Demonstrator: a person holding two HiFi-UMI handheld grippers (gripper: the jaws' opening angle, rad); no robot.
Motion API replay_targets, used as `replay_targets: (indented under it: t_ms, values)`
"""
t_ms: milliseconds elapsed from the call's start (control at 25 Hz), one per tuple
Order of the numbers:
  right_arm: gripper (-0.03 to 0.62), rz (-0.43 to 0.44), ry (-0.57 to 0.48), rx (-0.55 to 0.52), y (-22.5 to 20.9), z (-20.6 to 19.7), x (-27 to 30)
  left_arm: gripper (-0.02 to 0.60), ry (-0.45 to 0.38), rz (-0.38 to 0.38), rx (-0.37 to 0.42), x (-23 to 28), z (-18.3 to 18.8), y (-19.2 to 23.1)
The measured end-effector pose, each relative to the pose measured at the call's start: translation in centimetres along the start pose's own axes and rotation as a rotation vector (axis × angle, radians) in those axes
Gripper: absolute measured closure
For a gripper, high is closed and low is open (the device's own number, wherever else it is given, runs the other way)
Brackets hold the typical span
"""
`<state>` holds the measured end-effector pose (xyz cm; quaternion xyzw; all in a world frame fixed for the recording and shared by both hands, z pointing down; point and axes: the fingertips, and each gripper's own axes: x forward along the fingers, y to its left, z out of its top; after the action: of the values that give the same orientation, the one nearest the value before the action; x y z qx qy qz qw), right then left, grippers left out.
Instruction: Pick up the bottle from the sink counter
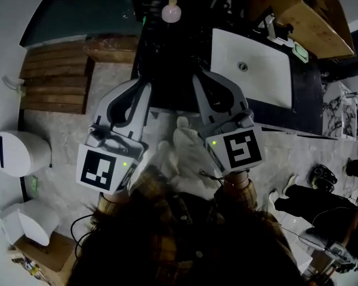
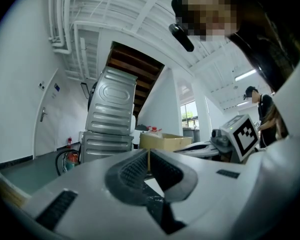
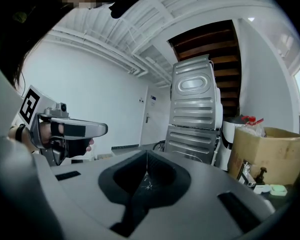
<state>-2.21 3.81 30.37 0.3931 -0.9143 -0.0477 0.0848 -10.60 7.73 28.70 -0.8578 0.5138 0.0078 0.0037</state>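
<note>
A small pale pink bottle point(image 1: 171, 11) stands on the dark counter point(image 1: 167, 64), left of the white sink basin point(image 1: 250, 64). Both grippers are held close to the person's body, side by side, well short of the bottle. My left gripper point(image 1: 144, 83) is shut with nothing between its jaws, which meet in a thin line point(image 2: 149, 154). My right gripper point(image 1: 200, 79) is likewise shut and empty point(image 3: 146, 156). Both gripper views are tilted up at the ceiling and walls, and the bottle does not show in them.
A cardboard box point(image 1: 310, 16) sits behind the sink, with a faucet point(image 3: 245, 174) and a green soap dish point(image 3: 277, 189) beside it. Wooden steps point(image 1: 53, 76) lie to the left. A stacked metal appliance point(image 2: 110, 114) stands beyond. White fixtures point(image 1: 21, 154) stand at far left.
</note>
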Motion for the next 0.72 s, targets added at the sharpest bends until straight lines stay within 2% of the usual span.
replay_targets:
  t_ms: [280, 720]
  values:
    - [0.577, 0.028, -0.019, -0.023, -3.6, -0.1, 3.6, 0.554, -0.018, 0.037, 0.026, 4.1, 0.5, 2.0]
    - [0.577, 0.106, -0.060, -0.044, -11.2, 1.1, 10.4, 0.554, -0.011, 0.074, 0.063, 14.2, 1.6, 4.6]
